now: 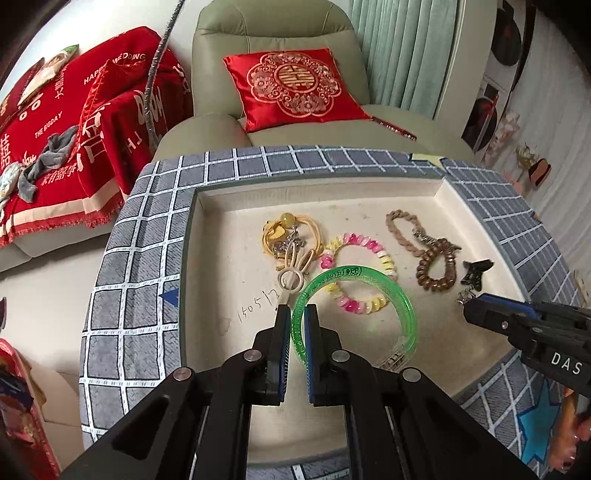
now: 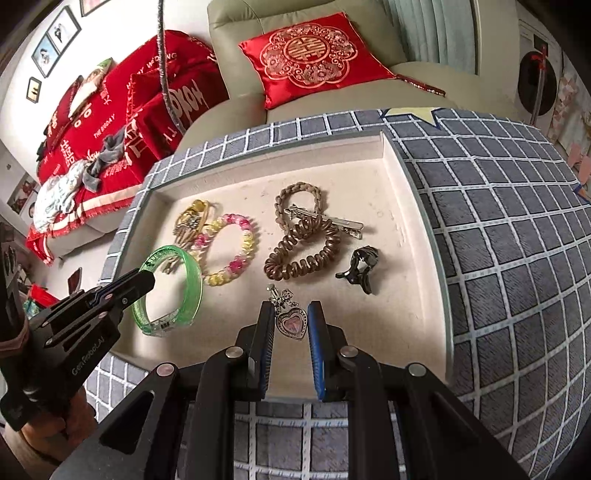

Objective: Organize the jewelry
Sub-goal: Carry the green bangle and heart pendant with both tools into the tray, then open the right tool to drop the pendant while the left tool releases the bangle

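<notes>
A cream tray (image 1: 207,258) (image 2: 413,206) holds the jewelry. My left gripper (image 1: 297,309) is shut on the rim of a green translucent bangle (image 1: 399,295), which also shows in the right wrist view (image 2: 192,273) with the left gripper (image 2: 146,277) on it. My right gripper (image 2: 291,308) straddles a silver heart pendant (image 2: 291,320), jaws close beside it; it shows at the right of the left wrist view (image 1: 471,308). Also in the tray: a pink-and-yellow coil bracelet (image 1: 384,258) (image 2: 243,236), a brown coil tie (image 2: 295,258), a braided tie (image 2: 295,192), a silver clip (image 2: 332,220), a black claw clip (image 2: 360,267) and yellow ties (image 1: 280,232).
The tray sits on a grey checked cloth (image 1: 140,240) (image 2: 498,240). Behind it stands a beige armchair (image 1: 273,29) with a red cushion (image 1: 295,86), and a sofa with a red throw (image 1: 55,147) is at the left.
</notes>
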A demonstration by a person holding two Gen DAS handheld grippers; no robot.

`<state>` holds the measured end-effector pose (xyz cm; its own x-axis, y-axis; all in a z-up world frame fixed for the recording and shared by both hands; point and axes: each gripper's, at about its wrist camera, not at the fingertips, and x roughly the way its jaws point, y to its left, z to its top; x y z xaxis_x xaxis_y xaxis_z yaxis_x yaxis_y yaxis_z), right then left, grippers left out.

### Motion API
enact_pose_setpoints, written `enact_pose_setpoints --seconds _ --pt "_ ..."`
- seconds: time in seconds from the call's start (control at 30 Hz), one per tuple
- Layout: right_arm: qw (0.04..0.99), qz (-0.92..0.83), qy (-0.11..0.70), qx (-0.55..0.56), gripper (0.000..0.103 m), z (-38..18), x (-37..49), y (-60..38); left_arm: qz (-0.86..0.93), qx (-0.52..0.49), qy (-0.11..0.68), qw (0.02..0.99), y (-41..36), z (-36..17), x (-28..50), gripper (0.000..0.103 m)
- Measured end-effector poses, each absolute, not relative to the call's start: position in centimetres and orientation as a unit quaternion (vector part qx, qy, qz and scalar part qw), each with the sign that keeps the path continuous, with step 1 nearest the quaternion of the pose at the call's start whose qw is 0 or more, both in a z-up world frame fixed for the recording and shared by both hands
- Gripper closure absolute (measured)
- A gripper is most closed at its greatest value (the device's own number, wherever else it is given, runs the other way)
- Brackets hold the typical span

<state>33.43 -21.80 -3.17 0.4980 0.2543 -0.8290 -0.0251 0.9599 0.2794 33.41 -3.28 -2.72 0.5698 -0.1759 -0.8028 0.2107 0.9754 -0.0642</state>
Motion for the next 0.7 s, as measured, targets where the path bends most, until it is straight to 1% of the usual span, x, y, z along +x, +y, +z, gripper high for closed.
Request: enact_pose_setpoints --seconds 0.43,0.7 --pt "0.865 0.054 0.488 0.108 0.083 -4.5 35.2 -22.1 -0.102 0.031 0.474 0.874 -3.7 -4.5 34.4 0.081" --pt "0.865 0.052 0.487 0.106 0.082 -4.5 35.0 -21.9 -0.091 0.056 0.468 0.877 -4.4 -4.5 34.2 0.081"
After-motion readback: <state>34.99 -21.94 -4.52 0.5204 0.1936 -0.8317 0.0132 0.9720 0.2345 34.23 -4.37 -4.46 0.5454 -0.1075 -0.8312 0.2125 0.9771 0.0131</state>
